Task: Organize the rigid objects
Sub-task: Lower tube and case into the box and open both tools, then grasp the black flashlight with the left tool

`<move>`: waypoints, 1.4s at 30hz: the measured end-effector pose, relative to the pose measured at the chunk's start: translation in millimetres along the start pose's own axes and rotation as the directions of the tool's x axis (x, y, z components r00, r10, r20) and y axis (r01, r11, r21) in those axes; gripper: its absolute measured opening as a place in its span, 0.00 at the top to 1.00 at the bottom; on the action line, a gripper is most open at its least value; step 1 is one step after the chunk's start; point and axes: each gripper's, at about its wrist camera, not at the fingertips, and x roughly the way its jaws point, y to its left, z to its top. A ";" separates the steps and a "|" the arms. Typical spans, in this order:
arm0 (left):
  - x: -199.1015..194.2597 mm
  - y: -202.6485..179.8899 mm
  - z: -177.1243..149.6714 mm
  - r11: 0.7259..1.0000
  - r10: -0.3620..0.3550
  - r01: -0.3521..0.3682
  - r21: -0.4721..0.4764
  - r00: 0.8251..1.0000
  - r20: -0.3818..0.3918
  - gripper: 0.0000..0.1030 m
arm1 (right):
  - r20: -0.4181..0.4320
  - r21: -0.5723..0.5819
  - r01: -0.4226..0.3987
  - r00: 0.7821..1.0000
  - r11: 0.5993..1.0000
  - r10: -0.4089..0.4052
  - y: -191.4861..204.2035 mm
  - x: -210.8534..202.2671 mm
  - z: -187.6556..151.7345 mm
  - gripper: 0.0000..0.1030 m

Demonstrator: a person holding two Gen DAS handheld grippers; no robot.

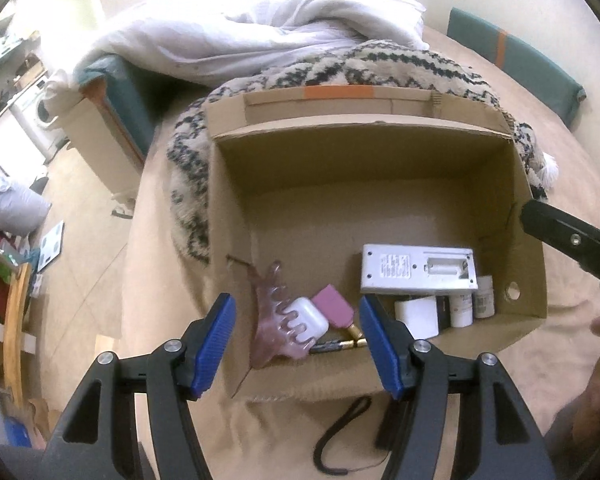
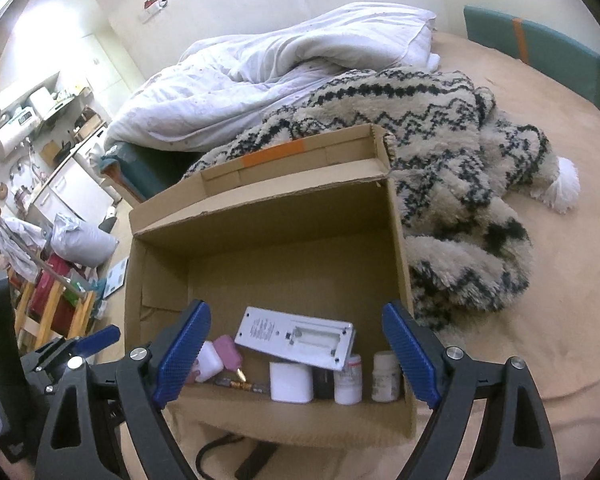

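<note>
- Hovering over the open brown cardboard box (image 1: pixel 236 184), the left gripper (image 1: pixel 298 344) has its blue-padded fingers apart with nothing clamped; the right gripper (image 2: pixel 296 356) stands wider, also empty
- Below and between the left fingers lie the translucent pink plastic claw hair clip (image 1: pixel 272 320), the white rounded earbud case (image 1: pixel 306 318), the small pink block with a gold tip (image 1: pixel 334 306) and loose batteries (image 1: pixel 340 346), all on the box floor
- Between the right fingers, the white rectangular remote with its battery bay open (image 2: pixel 296 338) leans over a white cube-like block (image 2: pixel 291 387) and two white pill bottles (image 2: pixel 348 384)
- Likely next: fetch the black wrist strap (image 1: pixel 340 436) lying on the tan bedsheet (image 1: pixel 560 152) just outside the near wall; lift clear of that wall first
- Much of the box floor beyond the fingers is bare, so further items could go there
</note>
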 end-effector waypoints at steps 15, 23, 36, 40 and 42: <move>-8.7 18.0 -41.6 0.998 -0.044 0.040 -0.055 0.996 -0.076 0.41 | -0.124 0.070 -0.002 0.992 0.998 0.011 -5.9 -21.6 -57.7 0.10; 16.1 -2.4 -69.3 0.997 -0.082 0.081 -0.014 0.975 -0.206 0.41 | -0.300 0.239 0.059 0.954 0.969 0.016 -30.6 5.6 -94.0 0.10; 79.2 -77.5 -93.4 0.976 -0.110 0.170 0.135 0.922 -0.371 0.41 | -0.322 0.273 0.106 0.947 0.956 -0.013 -42.9 15.8 -94.8 0.10; 90.7 -79.0 -96.9 0.977 -0.095 0.159 0.141 0.920 -0.380 0.41 | -0.319 0.299 0.105 0.948 0.948 -0.004 -48.8 14.1 -94.6 0.10; 90.8 -79.5 -97.7 0.975 -0.097 0.164 0.149 0.920 -0.379 0.47 | -0.319 0.302 0.104 0.948 0.948 -0.002 -50.2 14.7 -93.9 0.10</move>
